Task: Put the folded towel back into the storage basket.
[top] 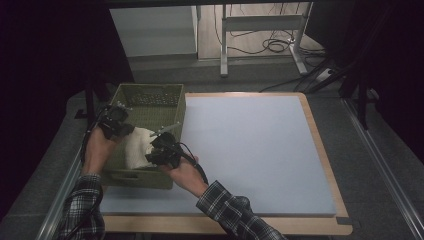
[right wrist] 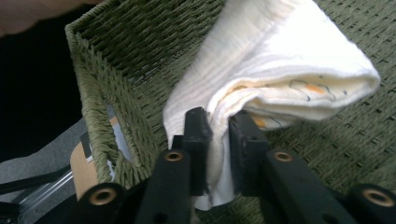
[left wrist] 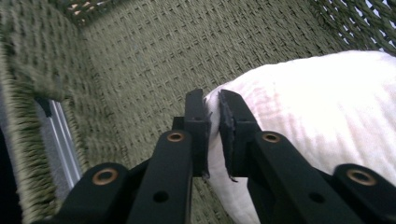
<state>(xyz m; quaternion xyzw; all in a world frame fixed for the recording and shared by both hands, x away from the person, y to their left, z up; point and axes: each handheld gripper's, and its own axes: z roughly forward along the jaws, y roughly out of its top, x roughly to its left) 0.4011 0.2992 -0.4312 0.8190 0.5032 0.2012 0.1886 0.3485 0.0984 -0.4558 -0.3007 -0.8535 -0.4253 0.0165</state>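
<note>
A folded white towel lies inside a green woven basket at the table's left side. My left gripper reaches into the basket at the towel's left end. In the left gripper view its jaws stand slightly apart, with the towel's edge slack between them, over the basket floor. My right gripper is at the towel's right end. Its jaws are parted a little wider, and a loose fold of the towel, which has an orange print, sits in the gap. The basket wall stands just beside it.
The basket sits on a pale blue mat with a wooden border. To the right of the basket the mat stretches wide. Beyond the table stand a white panel and a metal frame with cables on the floor.
</note>
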